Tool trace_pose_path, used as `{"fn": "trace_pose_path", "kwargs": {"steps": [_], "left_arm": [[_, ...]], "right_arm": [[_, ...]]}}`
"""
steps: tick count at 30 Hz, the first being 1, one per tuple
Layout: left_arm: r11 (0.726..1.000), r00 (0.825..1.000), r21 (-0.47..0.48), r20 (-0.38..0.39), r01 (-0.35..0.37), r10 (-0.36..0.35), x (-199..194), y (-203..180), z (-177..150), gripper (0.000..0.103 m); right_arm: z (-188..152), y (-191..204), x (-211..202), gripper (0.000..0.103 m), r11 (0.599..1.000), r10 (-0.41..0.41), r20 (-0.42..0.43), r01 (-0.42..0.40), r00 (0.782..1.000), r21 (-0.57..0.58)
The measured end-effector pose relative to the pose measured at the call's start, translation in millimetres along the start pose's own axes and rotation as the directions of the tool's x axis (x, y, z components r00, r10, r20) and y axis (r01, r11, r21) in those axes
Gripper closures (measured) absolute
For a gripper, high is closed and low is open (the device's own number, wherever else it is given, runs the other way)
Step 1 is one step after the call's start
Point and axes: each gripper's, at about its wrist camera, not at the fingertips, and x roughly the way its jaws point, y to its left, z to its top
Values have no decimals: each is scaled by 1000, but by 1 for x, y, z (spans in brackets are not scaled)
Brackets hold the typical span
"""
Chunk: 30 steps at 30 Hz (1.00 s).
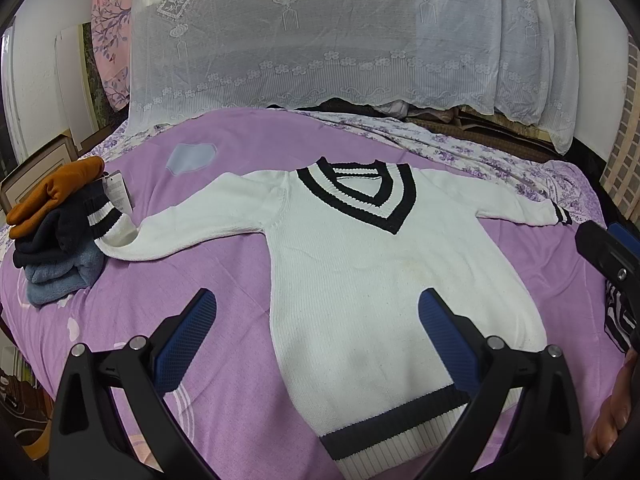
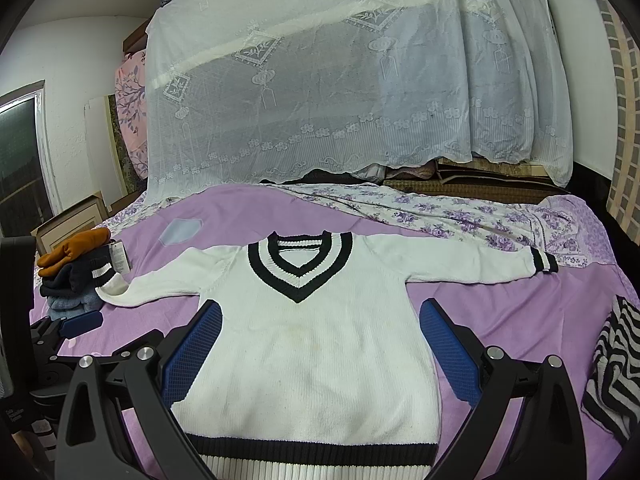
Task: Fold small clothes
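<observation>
A white knit sweater [image 1: 360, 272] [image 2: 312, 360] with black V-neck and black hem stripes lies flat, face up, on the purple bedspread [image 1: 208, 208], both sleeves spread sideways. Its left cuff rests against a stack of folded clothes. My left gripper [image 1: 318, 324] hovers open over the sweater's lower left body, nothing between its blue pads. My right gripper [image 2: 322, 336] hangs open over the sweater's middle, also empty. In the right wrist view the left gripper's fingers [image 2: 80, 322] show at the left edge; in the left wrist view the right gripper's body [image 1: 612, 256] shows at the right edge.
A stack of folded clothes [image 1: 56, 232] [image 2: 76, 272], orange on top, dark and blue below, sits on the bed's left. A black-and-white striped garment [image 2: 616, 368] lies at the right. A lace net [image 1: 320, 40] drapes behind, over a floral sheet [image 2: 460, 216].
</observation>
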Motion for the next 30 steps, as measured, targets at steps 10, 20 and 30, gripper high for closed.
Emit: {"fn": "trace_pose_path", "kwargs": {"steps": [10,20,30], "left_arm": [[1000,1000,-2,-17,-1,1,6,2,-5,4],[1000,998,11,-58,-22,23,28,-2,-1,4],[998,991,-16,-123,-52,50,83,9,17,4]], "right_arm": [[-6,1,3,3,1000,2,-18,-2,1000,11],[-10,-12,25,3,999,6,-57,-4,998,39],[-7,-72,77,3,988,-9,-114,26,993,155]]}}
